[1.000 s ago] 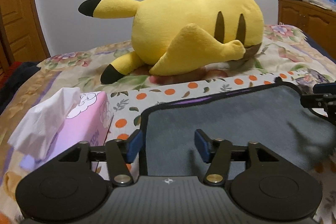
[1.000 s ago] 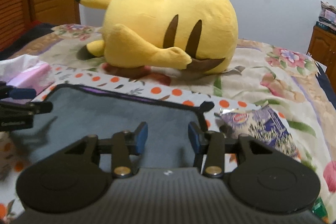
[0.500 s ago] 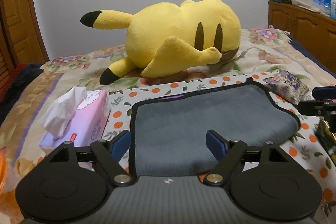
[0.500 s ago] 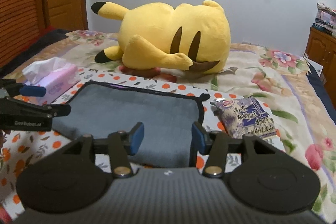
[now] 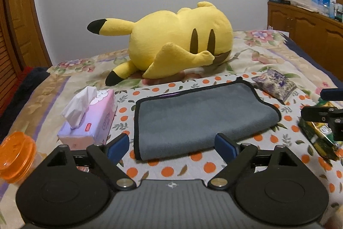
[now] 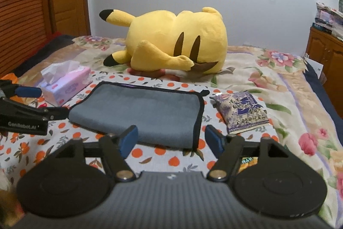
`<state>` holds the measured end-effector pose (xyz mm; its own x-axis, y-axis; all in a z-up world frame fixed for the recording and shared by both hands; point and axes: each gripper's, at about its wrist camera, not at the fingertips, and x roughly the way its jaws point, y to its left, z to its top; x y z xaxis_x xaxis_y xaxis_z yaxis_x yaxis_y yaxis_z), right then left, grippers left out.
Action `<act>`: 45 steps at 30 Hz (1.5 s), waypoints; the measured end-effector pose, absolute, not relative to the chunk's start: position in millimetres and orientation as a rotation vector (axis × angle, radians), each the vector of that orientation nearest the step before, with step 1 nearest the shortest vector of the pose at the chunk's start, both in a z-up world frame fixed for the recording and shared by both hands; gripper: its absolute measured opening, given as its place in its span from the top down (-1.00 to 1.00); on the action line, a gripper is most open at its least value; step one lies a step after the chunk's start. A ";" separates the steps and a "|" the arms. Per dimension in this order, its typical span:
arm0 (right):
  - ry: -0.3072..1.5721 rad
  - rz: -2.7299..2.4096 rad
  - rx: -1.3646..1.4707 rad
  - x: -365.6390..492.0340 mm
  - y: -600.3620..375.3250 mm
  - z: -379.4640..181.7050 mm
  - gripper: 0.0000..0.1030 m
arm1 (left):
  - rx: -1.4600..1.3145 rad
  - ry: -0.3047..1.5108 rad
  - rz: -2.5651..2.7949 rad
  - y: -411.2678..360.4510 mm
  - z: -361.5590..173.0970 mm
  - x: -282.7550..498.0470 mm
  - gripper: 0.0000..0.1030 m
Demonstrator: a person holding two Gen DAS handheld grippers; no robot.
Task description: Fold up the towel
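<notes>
A grey towel (image 5: 199,115) with black edging lies folded flat on the dotted cloth on the bed; it also shows in the right wrist view (image 6: 145,113). My left gripper (image 5: 172,148) is open and empty, held just in front of the towel's near edge. My right gripper (image 6: 170,140) is open and empty, also just short of the towel's near edge, toward its right end. Each gripper shows at the side of the other's view.
A big yellow plush toy (image 5: 178,46) lies behind the towel. A pink tissue box (image 5: 90,119) stands left of it, an orange-lidded jar (image 5: 16,156) at far left. A purple snack bag (image 6: 242,111) lies right of the towel, a green packet (image 5: 319,136) nearer.
Both grippers have pulled back and up from the towel and opened wider. The towel now lies folded, free of both.
</notes>
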<state>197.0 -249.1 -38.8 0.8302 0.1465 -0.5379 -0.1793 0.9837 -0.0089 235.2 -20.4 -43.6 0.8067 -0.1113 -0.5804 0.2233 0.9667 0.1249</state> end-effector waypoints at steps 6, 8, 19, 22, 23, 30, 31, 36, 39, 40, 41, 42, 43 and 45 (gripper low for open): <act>0.558 0.171 -0.061 178.9 -250.9 -32.1 -0.37 | 0.212 0.605 -0.200 -23.8 -36.7 209.7 -0.73; 0.558 0.170 -0.053 173.8 -252.0 -30.8 -0.37 | 0.219 0.604 -0.206 -24.7 -34.7 201.9 -0.75; 0.535 0.167 -0.044 143.8 -256.5 -17.2 -0.51 | 0.238 0.602 -0.219 -28.5 -22.3 162.8 -0.76; 0.528 0.164 -0.033 136.2 -258.9 -10.9 -0.55 | 0.234 0.599 -0.222 -27.9 -15.7 152.7 -0.77; 0.525 0.164 -0.031 133.6 -259.6 -9.1 -0.55 | 0.234 0.598 -0.223 -28.0 -13.5 150.1 -0.79; 0.499 0.155 -0.030 117.0 -262.1 6.3 -0.69 | 0.216 0.571 -0.242 -30.1 4.3 128.8 -0.93; 0.496 0.154 -0.029 115.2 -262.3 8.0 -0.75 | 0.213 0.565 -0.243 -30.4 6.5 125.8 -0.95; 0.482 0.157 -0.034 105.8 -262.2 15.2 -0.83 | 0.206 0.554 -0.246 -30.5 14.1 112.8 -1.00; 0.472 0.159 -0.033 99.7 -261.2 19.2 -0.93 | 0.202 0.561 -0.247 -30.3 17.3 107.6 -1.00; 0.468 0.158 -0.034 97.3 -260.9 21.0 -0.93 | 0.203 0.561 -0.246 -30.2 18.4 105.6 -1.00; 0.466 0.160 -0.032 95.3 -260.7 22.4 -0.93 | 0.205 0.560 -0.243 -30.1 19.8 103.8 -1.00; 0.465 0.162 -0.029 93.5 -260.8 23.8 -0.93 | 0.207 0.558 -0.240 -30.1 21.3 101.6 -1.00; 0.463 0.163 -0.026 91.6 -260.8 25.1 -0.95 | 0.208 0.556 -0.237 -29.8 22.8 99.5 -1.00; 0.459 0.162 -0.021 87.3 -260.6 27.3 -1.00 | 0.208 0.554 -0.231 -29.7 25.9 94.6 -1.00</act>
